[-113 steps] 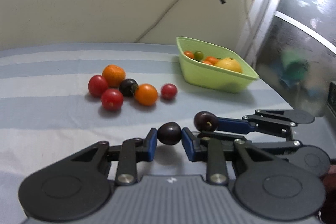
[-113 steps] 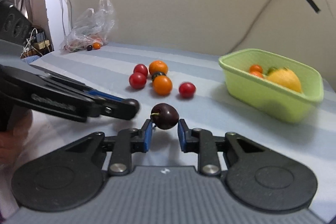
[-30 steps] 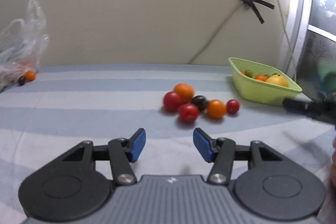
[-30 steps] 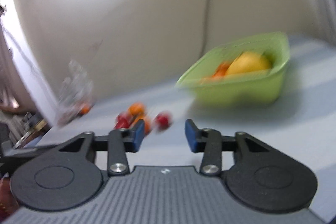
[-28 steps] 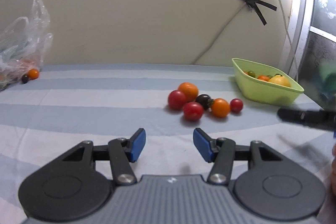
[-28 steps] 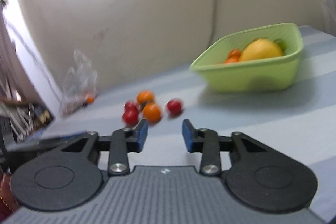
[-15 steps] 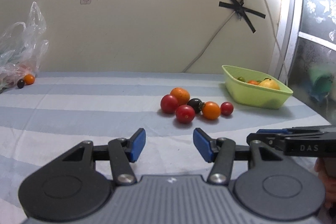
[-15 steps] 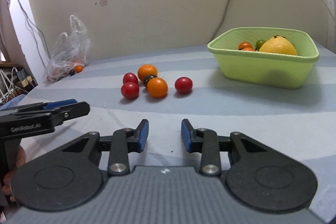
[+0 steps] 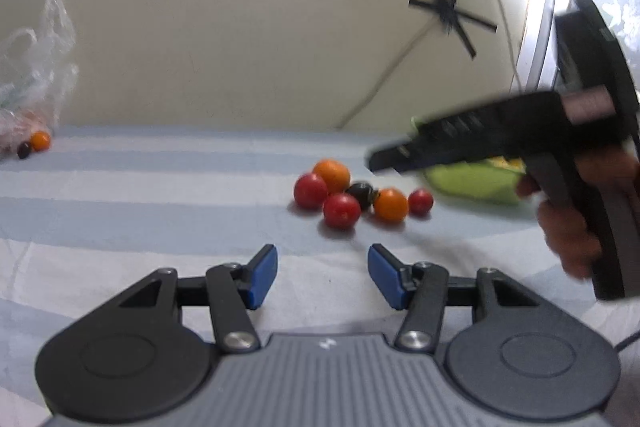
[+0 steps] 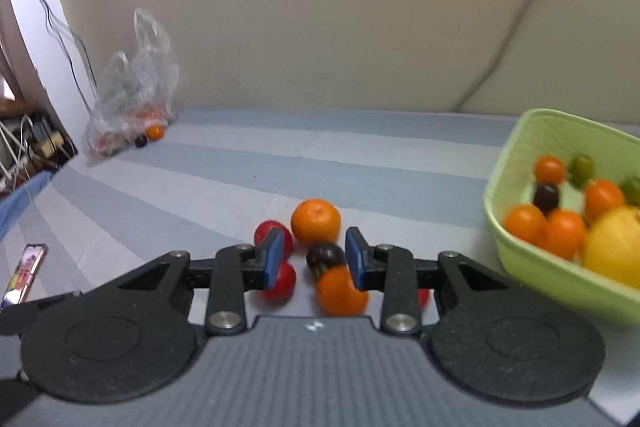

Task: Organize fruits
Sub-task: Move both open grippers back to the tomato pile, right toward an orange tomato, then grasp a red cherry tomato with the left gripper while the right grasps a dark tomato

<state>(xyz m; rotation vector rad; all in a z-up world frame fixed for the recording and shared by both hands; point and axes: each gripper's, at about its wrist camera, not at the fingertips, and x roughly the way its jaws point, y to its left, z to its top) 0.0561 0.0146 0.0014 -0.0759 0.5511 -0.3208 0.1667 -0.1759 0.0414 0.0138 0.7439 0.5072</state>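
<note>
— Right hand-held gripper point(image 10: 314, 259) hangs low over the loose fruits, fingers wide apart and holding nothing. See the dark cherry tomato point(image 10: 325, 255) between the blue pads?

— Yes. The left hand-held gripper point(image 9: 322, 277) is wide and holds nothing too. It waits near the front edge of the worktop point(image 9: 160, 195), well back from the pile.

— Where do the fruits go?

— I think into the green basket point(image 10: 520, 263) by the right edge. It already holds a yellow fruit, orange tomatoes, green ones and a dark one.

— What could go wrong?

— The fruits sit packed together. The small orange point(image 10: 316, 221), an orange tomato point(image 10: 340, 291) and two red tomatoes point(image 10: 280, 281) touch or crowd the dark one. A pad could bump a round neighbour and send it rolling. A hard squeeze might burst the soft tomato.

— What can't you see well?

— One more red tomato point(image 9: 421, 201) is nearly hidden under the right gripper's body. In the left view, that gripper and the hand point(image 9: 576, 227) holding it cover most of the basket. The plastic bag point(image 10: 132, 99) in the far left corner is too blurry to tell what's inside.
</note>
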